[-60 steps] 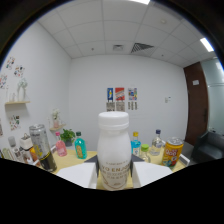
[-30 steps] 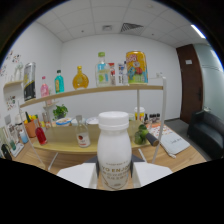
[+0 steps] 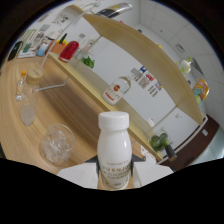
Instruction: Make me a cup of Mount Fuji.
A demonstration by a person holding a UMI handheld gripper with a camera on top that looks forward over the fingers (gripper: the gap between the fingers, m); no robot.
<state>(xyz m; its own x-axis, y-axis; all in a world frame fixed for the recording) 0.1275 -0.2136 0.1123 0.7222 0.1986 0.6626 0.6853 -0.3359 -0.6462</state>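
White plastic milk bottle (image 3: 114, 150) pinched upright in the gripper (image 3: 115, 175), view now tilted down onto wooden counter (image 3: 75, 107), ribbed clear glass (image 3: 56, 143) beside it

View is tilted hard. Light wooden counter top (image 3: 60, 107) with visible grain runs across the scene. Behind it a white wall (image 3: 125, 60) carries a long pale wooden shelf (image 3: 150, 60) loaded with bottles too small to identify. Small printed cards (image 3: 147, 80) are stuck on the wall below the shelf. White ceiling panels (image 3: 172, 27) beyond. Lighting is even, indoor.
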